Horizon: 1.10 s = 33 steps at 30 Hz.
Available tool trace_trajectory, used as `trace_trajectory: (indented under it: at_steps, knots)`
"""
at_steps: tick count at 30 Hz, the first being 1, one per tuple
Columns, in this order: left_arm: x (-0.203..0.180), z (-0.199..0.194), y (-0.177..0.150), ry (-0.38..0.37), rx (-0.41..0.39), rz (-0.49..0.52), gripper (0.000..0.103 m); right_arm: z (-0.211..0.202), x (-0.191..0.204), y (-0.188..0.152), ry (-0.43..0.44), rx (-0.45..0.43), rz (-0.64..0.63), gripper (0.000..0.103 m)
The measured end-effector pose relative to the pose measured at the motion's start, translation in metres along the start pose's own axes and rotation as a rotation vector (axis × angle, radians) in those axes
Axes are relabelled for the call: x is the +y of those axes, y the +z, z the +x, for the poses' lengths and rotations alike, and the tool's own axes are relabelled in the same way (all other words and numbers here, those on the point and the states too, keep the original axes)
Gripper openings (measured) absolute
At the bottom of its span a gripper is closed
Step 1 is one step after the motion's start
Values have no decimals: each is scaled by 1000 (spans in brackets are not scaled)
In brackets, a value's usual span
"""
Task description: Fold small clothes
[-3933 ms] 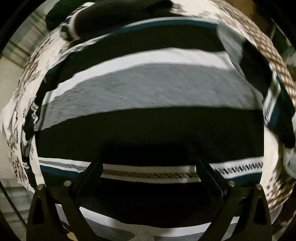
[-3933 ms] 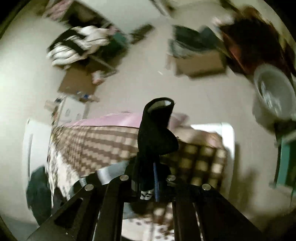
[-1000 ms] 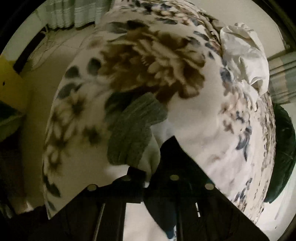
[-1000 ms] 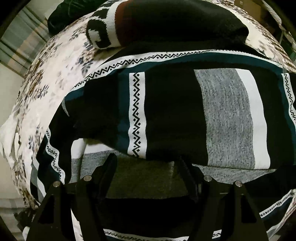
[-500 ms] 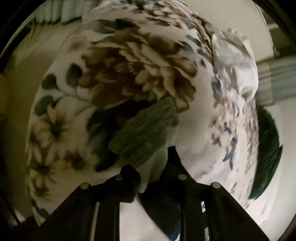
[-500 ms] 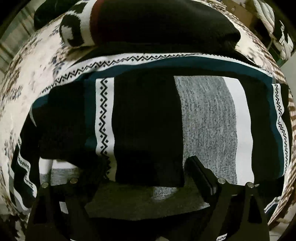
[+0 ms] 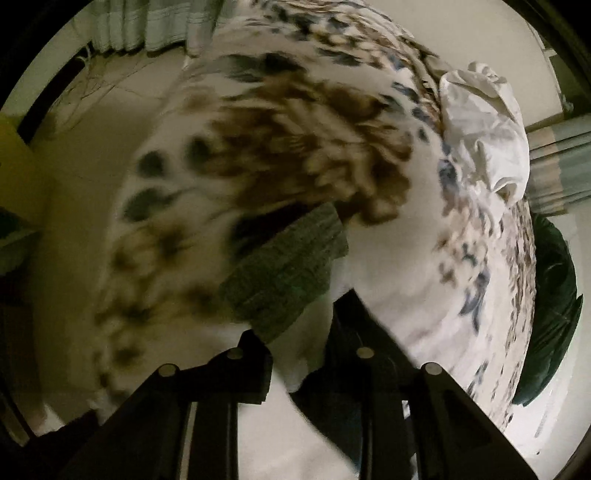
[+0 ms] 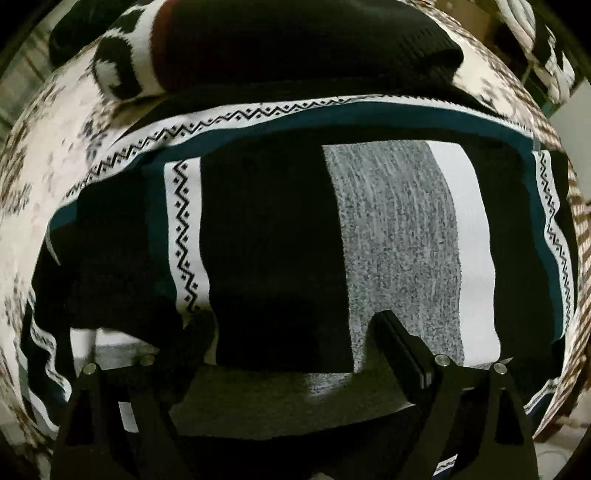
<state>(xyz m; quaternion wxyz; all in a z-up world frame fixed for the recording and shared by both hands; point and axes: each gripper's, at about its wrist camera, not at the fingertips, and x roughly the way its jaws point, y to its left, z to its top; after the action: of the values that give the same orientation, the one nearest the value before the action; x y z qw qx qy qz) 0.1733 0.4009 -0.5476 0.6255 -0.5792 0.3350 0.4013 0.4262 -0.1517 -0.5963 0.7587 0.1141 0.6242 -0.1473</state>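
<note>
A striped knit sweater in black, grey, white and teal with zigzag bands lies partly folded on the floral bedspread. My right gripper is open just above its near folded edge, fingers wide apart, holding nothing. My left gripper is shut on a part of the sweater: its grey ribbed cuff sticks out past the fingertips, with white and black cloth between the fingers, held above the floral bedspread.
A folded black knit with a white and dark red pattern lies beyond the sweater. A crumpled white cloth and a dark green item lie on the bed to the right. The floor and curtains are left.
My left gripper, still shut on the sleeve, has swung over the bedspread, which is blurred by motion. My right gripper has shifted slightly right over the folded sweater, staying open.
</note>
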Motion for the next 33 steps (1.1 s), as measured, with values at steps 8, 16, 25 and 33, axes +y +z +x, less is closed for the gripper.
trace_trajectory:
  at_steps: [8, 16, 25, 33]
  knots:
    - [22, 0, -17, -139, 74, -96, 57, -8, 7, -10, 18, -15, -20, 91]
    - [-2, 9, -5, -50, -76, -135, 42, -18, 14, -20, 23, -28, -36, 91]
    - [-79, -34, 8, -89, -211, 182, 5, -38, -9, -28, 29, -63, 15, 91]
    - [-221, -120, -93, -271, -279, 734, 5, -42, -68, -27, 85, -60, 133, 91]
